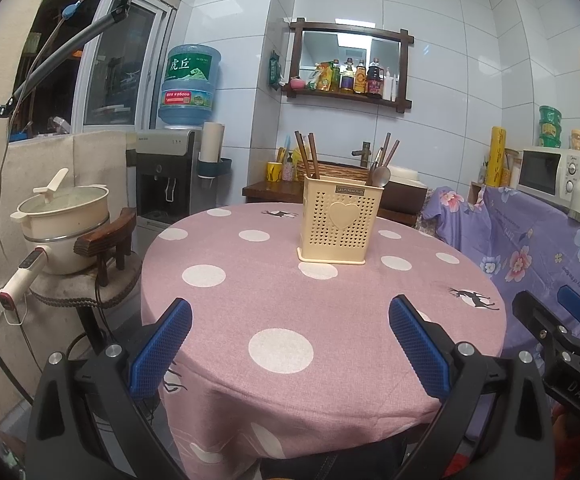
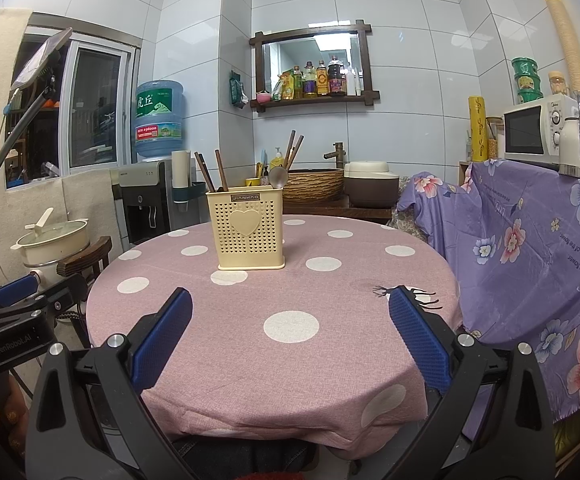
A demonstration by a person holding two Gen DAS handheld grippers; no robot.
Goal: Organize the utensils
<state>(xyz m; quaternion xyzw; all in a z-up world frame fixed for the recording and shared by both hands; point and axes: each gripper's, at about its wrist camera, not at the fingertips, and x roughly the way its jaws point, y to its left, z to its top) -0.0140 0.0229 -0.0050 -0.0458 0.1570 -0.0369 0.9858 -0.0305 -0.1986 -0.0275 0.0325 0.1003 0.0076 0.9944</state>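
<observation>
Left wrist view, left to right. Cream lidded pot (image 1: 63, 216) on a small side stand at far left, well apart from the table. Round table under a pink cloth with white polka dots (image 1: 281, 312) fills the centre. Left gripper (image 1: 290, 320), black frame with blue textured pads (image 1: 161, 348), hangs over the table's near edge, jaws spread wide, nothing between them. Cream perforated plastic utensil holder with a heart on its front (image 1: 340, 222) stands upright toward the far side of the table, well beyond the fingertips and roughly in line with the gap between them, a little right of centre. Brown wooden chopsticks (image 1: 308, 156) lean out of its left compartment; more chopsticks and a metal spoon (image 1: 382, 176) stand at its right. Right gripper (image 1: 562, 328) shows at the right edge, off the table's rim.

Right wrist view. Left gripper body at lower left, beside the table. Right gripper (image 2: 290, 320) over the near edge, jaws likewise wide apart and empty. Holder (image 2: 249, 230) upright, well ahead of the tips, set toward the left finger's side. Purple floral cloth (image 2: 530, 248) drapes the furniture at right; white microwave (image 2: 538, 128) above it.
</observation>
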